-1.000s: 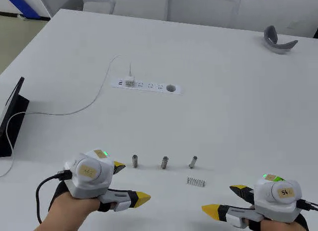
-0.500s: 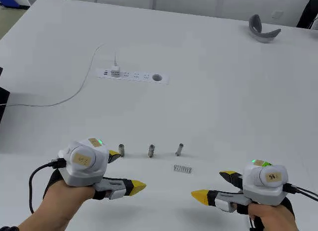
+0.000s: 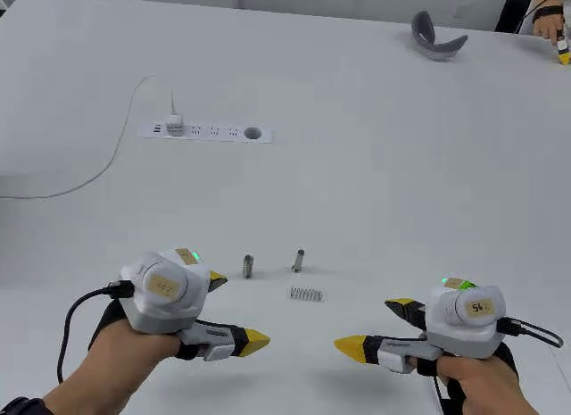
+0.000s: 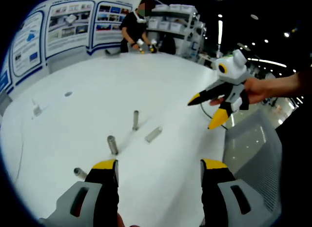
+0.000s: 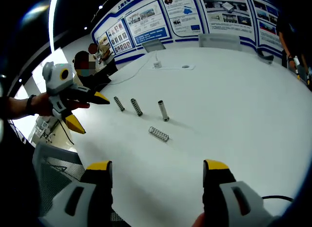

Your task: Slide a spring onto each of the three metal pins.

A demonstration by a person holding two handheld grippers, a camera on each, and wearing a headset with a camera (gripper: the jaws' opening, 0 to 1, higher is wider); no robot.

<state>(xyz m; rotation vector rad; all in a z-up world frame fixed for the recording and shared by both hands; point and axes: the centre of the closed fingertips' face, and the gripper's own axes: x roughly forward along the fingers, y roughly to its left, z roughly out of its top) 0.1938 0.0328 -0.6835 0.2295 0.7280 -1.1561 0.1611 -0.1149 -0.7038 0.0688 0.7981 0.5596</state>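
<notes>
Three metal pins stand in a row on the white table. The nearest-left pin (image 4: 78, 173) and the middle pin (image 3: 248, 266) each wear a spring. The third pin (image 3: 297, 261) is bare. One loose spring (image 3: 306, 294) lies flat just in front of the bare pin. My left gripper (image 3: 235, 310) hovers open at the row's left end, covering the leftmost pin in the head view. My right gripper (image 3: 375, 326) is open, right of the loose spring and nearer me. Its jaws hold nothing. The left gripper view has the right gripper (image 4: 204, 111) beyond the pins.
A white power strip (image 3: 205, 130) with a plugged charger and a cable lies mid-table on the left. A grey curved object (image 3: 437, 36) rests at the far right, with a person's hand (image 3: 546, 20) beside it. A mesh chair (image 4: 253, 154) stands by the table edge.
The head camera has shifted, so everything sits further left in the picture. The left gripper now covers the leftmost pin. Pins and springs have not moved; both grippers stay open.
</notes>
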